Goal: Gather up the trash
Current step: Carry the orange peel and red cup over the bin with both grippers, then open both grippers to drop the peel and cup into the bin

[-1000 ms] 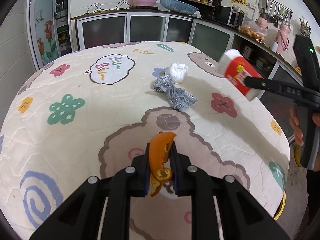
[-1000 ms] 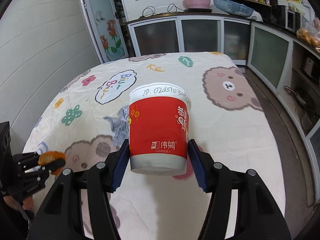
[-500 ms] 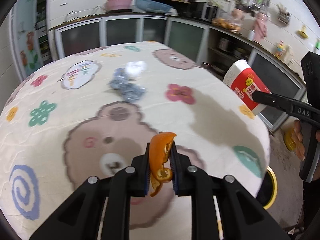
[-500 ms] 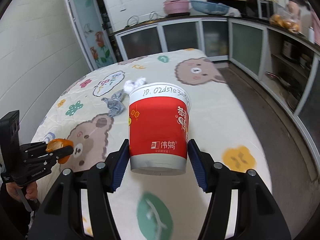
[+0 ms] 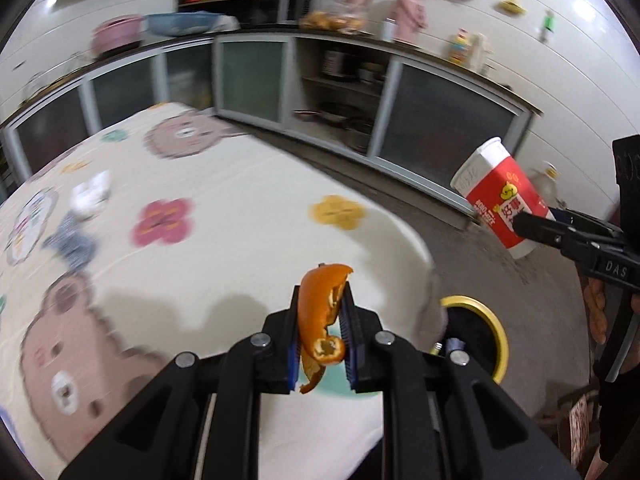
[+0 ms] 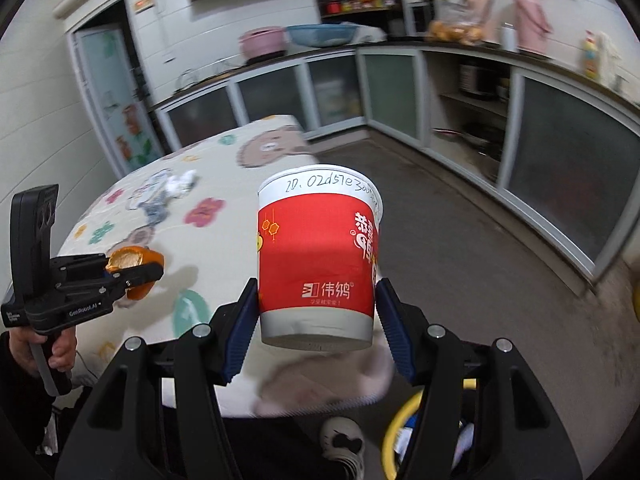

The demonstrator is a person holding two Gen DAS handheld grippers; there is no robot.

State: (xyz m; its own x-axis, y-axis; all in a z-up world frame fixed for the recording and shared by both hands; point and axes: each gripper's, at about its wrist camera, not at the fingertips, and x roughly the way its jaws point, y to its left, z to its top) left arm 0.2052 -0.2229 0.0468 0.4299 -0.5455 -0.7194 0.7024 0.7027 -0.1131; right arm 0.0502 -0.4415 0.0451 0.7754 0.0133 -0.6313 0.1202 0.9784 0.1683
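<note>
Beyond the near right edge of the counter (image 5: 248, 248), a bin with a yellow rim (image 5: 498, 330) stands on the floor; its inside is dark and only small bright scraps show, too unclear to name. From the right wrist view the same bin (image 6: 394, 428) is mostly hidden behind the tool's arms.

The left tool (image 5: 323, 330) is closed on a curled strip of orange peel (image 5: 322, 312), held over the counter's near edge. The right tool (image 6: 316, 320) grips a red and white paper cup (image 6: 318, 256) by its lower sides, out past the counter's edge above the floor; the cup's inside cannot be seen.

Far left on the counter's patterned cover lie a white crumpled wad (image 5: 90, 196) and a grey crumpled piece (image 5: 72, 236), both blurred. A hand (image 6: 60, 354) holds the left tool's handle, partly cut off.
</note>
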